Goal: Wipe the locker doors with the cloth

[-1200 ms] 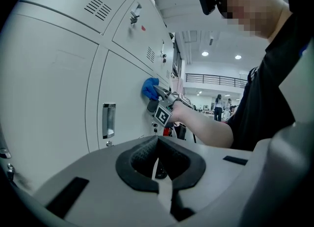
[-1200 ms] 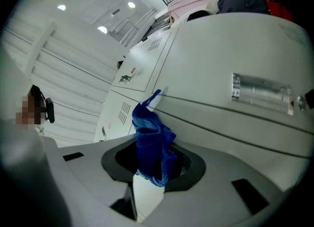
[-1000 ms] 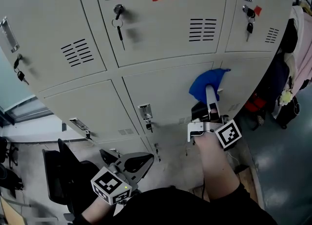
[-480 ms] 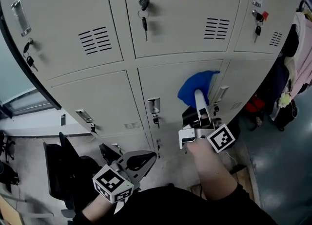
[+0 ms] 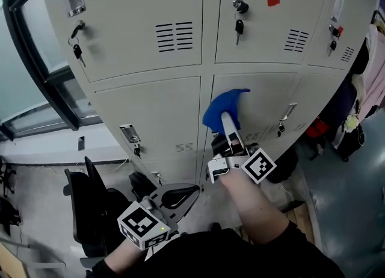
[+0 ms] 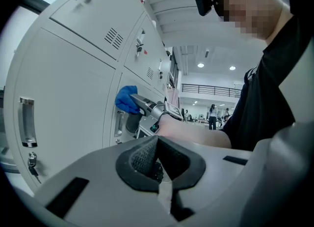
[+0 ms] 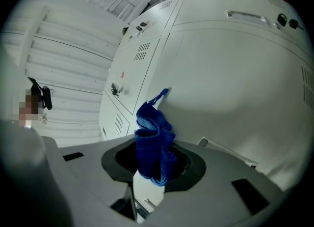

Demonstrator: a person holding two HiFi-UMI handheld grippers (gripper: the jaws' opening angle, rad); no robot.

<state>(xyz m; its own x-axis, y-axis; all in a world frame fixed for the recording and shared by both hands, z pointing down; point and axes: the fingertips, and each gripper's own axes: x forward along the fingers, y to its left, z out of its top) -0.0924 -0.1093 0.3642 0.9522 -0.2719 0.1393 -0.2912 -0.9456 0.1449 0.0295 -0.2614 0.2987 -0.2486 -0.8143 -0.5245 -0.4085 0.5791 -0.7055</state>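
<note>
**Cloth on lower locker door, R gripper doing the wiping, L parked**

Head view: the right gripper reaches fwd w/ the blue cloth bunched at its tip and pressed to the lower middle locker door, near that door's left edge. The arm is stretched out, prob. so the cloth meets the panel flat-on. The left gripper hangs low by the body, well apart from the lockers and above a black office chair. It isn't needed for a one-handed wipe, so it's kept out of the way. Keys hang in the upper doors' locks, and a red sticker sits on the upper middle door. Both are well above the cloth.

Left gripper view: jaws together, nothing between them. It looks sideways along the locker fronts. The cloth shows far off at the other gripper's tip, against the door. A door handle is close at left, not touched.

Right gripper view: jaws clamped on the cloth's lower folds, the rest standing up as a wad. One loose corner lies against the pale door. Gripping it low leaves plenty of fabric free to rub the surface. My read: mid-wipe on this door, other doors likely yet to do.
</note>
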